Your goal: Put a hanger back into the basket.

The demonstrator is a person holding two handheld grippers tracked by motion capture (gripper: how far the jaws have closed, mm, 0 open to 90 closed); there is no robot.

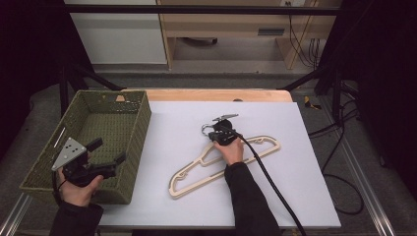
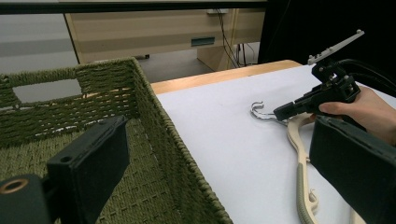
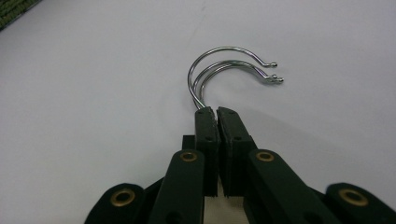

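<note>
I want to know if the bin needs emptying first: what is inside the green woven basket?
The basket shows bare woven floor and walls. The left tongs, jaws apart, hang over its near corner and cover a patch of the floor.

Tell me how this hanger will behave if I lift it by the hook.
The hanger looks rigid, so it should rise in one piece. Gripped at the thin chrome hook by the right gripper, it may pivot or slip. Its long arms will probably swing.
</note>
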